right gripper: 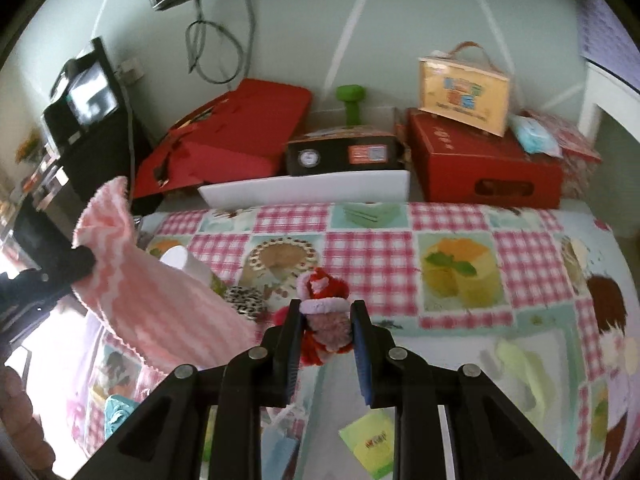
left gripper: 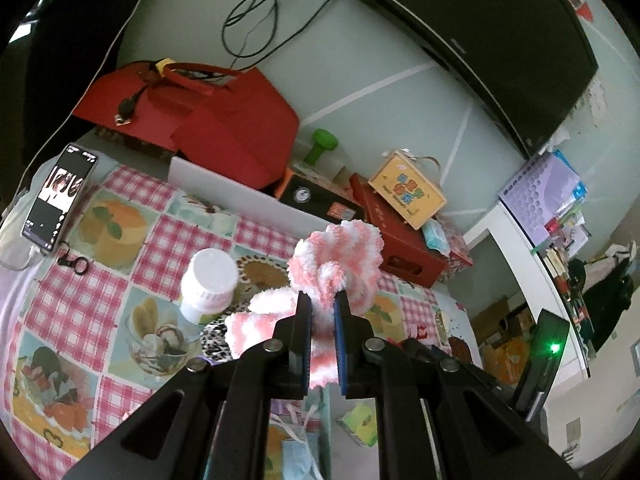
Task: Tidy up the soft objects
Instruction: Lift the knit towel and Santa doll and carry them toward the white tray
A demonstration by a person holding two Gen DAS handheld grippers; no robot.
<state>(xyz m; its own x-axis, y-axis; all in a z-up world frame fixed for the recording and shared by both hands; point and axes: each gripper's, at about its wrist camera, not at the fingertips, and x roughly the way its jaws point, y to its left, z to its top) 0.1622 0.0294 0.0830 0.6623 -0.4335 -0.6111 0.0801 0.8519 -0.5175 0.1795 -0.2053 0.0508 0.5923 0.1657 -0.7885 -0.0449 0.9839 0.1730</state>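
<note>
Left wrist view: left gripper (left gripper: pixel 323 300) clamped tight on a fluffy pink-and-white striped knitted cloth (left gripper: pixel 340 256), black jaws nearly together with the fabric pinched between the blue pads — upper part bunched in ruffles above the fingertips, lower part hanging down between the fingers. Below and behind it, a checked pink-and-white tablecloth with dessert pictures (left gripper: pixel 132 256), carrying a white plastic jar with a white lid (left gripper: pixel 208 286) just left of the cloth, a small leopard-print fabric piece (left gripper: pixel 218 338) beside the jar's base, and a smartphone with a lit screen (left gripper: pixel 60 196) propped at the far left edge. Further back, a red handled gift bag (left gripper: pixel 208 120), a green dumbbell (left gripper: pixel 322 144) and a yellow cardboard carry box (left gripper: pixel 408 192) resting on a red carton (left gripper: pixel 404 240). Right wrist view: right gripper (right gripper: pixel 326 312) partly closed around a small red, white and mauve plush toy (right gripper: pixel 326 320), pads pressing its sides, toy raised above the tablecloth. At the left, the same pink striped cloth spread wide and held up off the table by the other black gripper, partly hiding the white jar; leopard-print piece just beneath its lower edge.
</note>
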